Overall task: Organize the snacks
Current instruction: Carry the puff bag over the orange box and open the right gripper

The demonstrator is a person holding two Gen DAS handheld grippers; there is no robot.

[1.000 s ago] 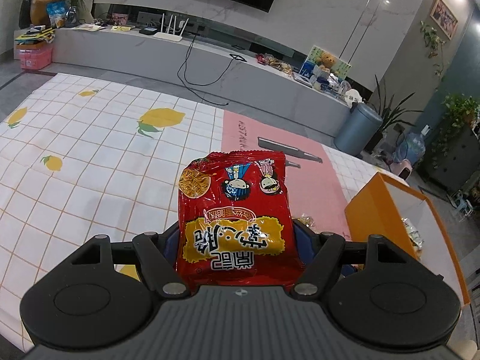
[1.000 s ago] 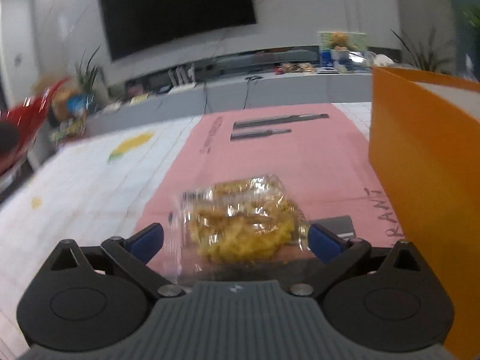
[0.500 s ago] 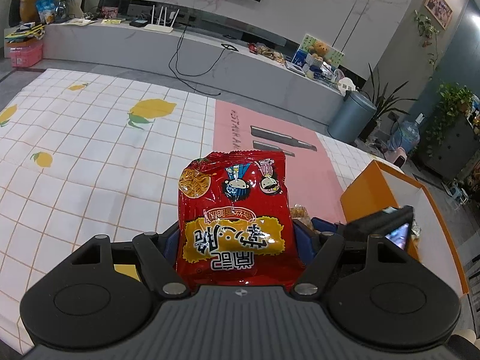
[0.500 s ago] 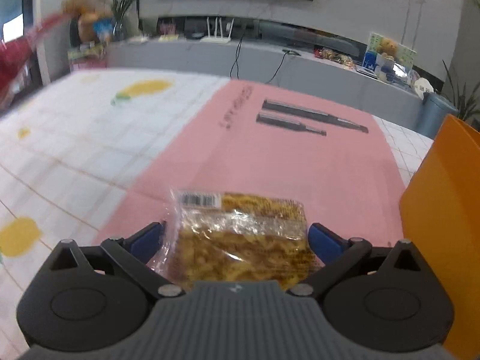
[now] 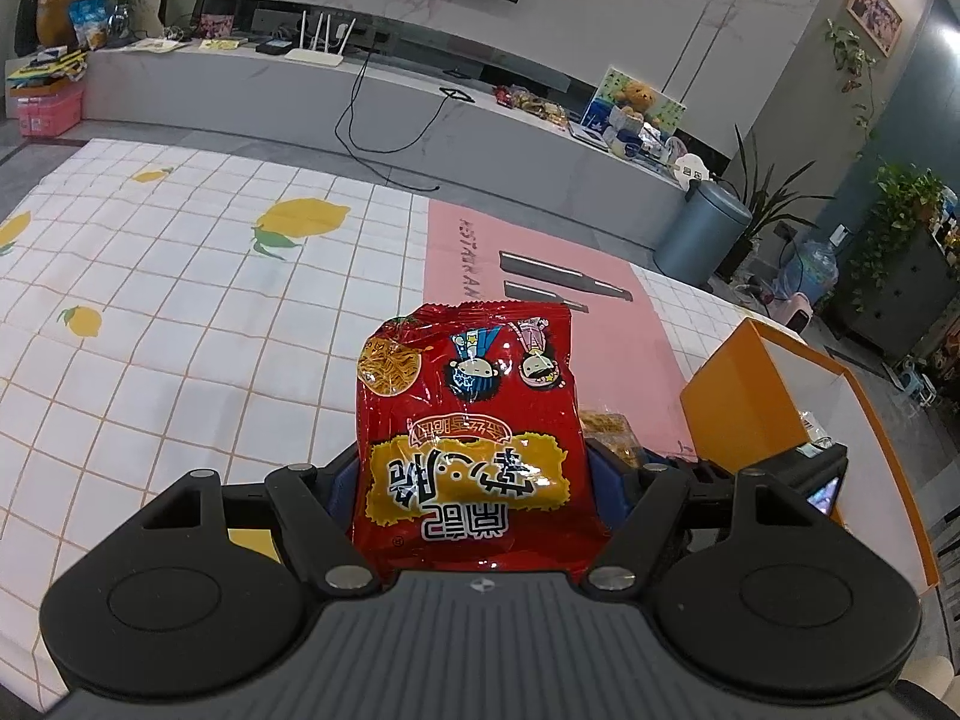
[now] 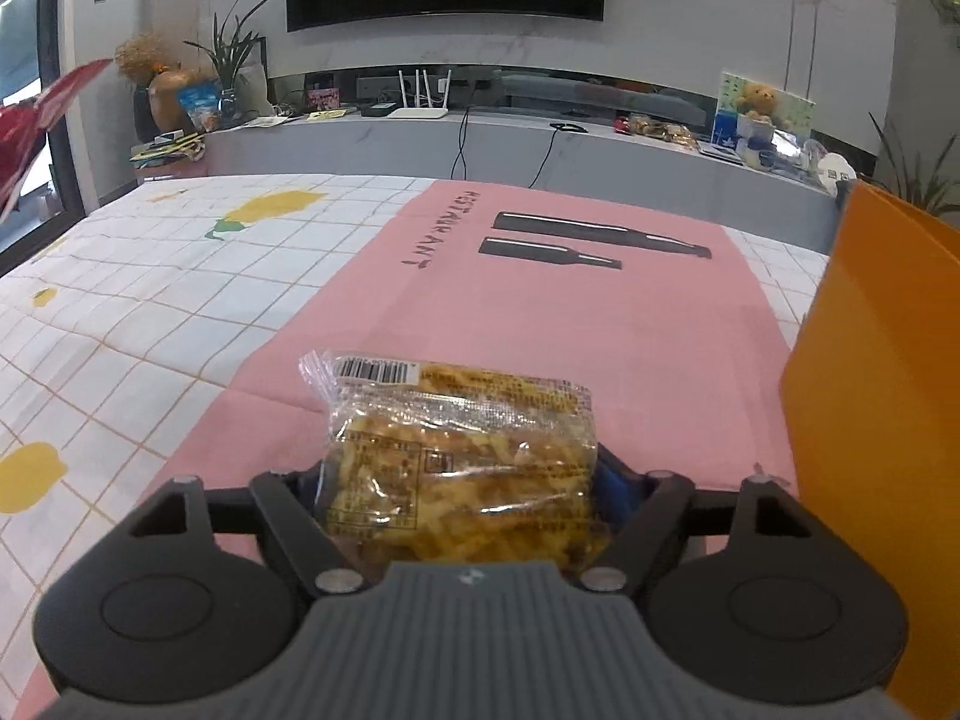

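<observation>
A red noodle-snack bag [image 5: 474,420] stands upright between the fingers of my left gripper [image 5: 474,468], which is shut on its lower half above the table. In the right wrist view a clear pack of yellow snacks [image 6: 462,420] lies on the pink mat [image 6: 540,312]. My right gripper [image 6: 465,480] is closing on that pack, and its blue pads [image 6: 618,480] press its sides. The orange box [image 6: 870,360] stands open just to the right. The left wrist view shows the box [image 5: 750,396] and a corner of the yellow pack [image 5: 609,429] behind the red bag.
A white checked tablecloth with lemon prints [image 5: 180,300] covers the table to the left of the pink mat. Two bottle shapes [image 6: 588,246] are printed on the mat. A grey TV bench [image 6: 540,150] with clutter runs behind the table, and a grey bin [image 5: 702,234] stands beyond it.
My right gripper's jaws have come in from wide open onto the yellow pack, and its view has rolled level. My left gripper keeps hold of the red bag in place.
</observation>
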